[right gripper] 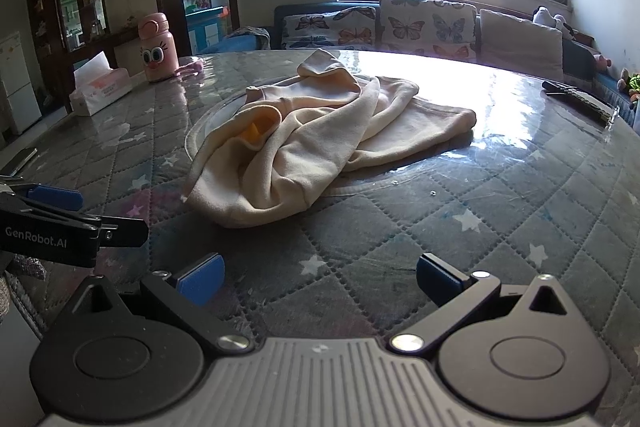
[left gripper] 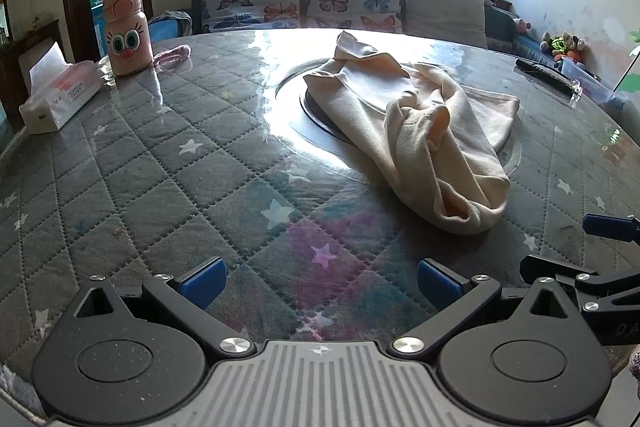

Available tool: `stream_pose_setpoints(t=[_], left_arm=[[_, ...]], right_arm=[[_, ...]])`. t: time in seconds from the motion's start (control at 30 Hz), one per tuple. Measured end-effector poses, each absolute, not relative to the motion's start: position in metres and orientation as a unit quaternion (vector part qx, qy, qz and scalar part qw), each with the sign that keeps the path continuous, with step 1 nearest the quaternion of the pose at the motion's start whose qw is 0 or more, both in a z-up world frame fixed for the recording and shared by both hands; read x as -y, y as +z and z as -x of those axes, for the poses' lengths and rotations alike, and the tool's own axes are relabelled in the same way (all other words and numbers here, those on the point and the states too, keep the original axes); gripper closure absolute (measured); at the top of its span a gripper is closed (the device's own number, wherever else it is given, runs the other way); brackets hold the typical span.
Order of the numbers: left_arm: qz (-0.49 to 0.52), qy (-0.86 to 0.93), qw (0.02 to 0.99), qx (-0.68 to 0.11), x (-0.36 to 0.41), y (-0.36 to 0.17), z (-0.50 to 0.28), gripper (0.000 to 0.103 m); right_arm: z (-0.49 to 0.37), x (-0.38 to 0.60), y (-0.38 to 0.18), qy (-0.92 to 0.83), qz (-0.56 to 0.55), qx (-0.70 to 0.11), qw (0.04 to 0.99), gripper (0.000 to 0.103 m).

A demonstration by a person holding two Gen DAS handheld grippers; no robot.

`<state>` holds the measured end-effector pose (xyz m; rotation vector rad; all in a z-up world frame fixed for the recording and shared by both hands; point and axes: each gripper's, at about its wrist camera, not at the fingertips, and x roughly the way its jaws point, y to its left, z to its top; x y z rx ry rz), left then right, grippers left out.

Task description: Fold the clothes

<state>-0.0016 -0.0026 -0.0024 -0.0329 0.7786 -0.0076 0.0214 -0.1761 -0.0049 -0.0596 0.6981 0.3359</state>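
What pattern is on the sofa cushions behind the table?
Colourful butterflies on white sofa cushions, clearest in the right wrist view.

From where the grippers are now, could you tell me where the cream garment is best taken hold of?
Probably at the near rolled end of the cream garment, coming in low from the table's near edge. That end bulges up off the quilted table cover and faces both open grippers, so the fingers could close on a raised fold instead of flat cloth.
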Motion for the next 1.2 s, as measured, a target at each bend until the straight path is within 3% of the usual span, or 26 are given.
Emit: stream_pose_setpoints(t=[1.2], left_arm=[[0.000, 0.000, 0.931, -0.364, -0.003, 0.020, -0.039, 0.000]], right_arm=[[-0.060, 0.174, 0.001, 0.178, 0.019, -0.353, 0.919, 0.000]])
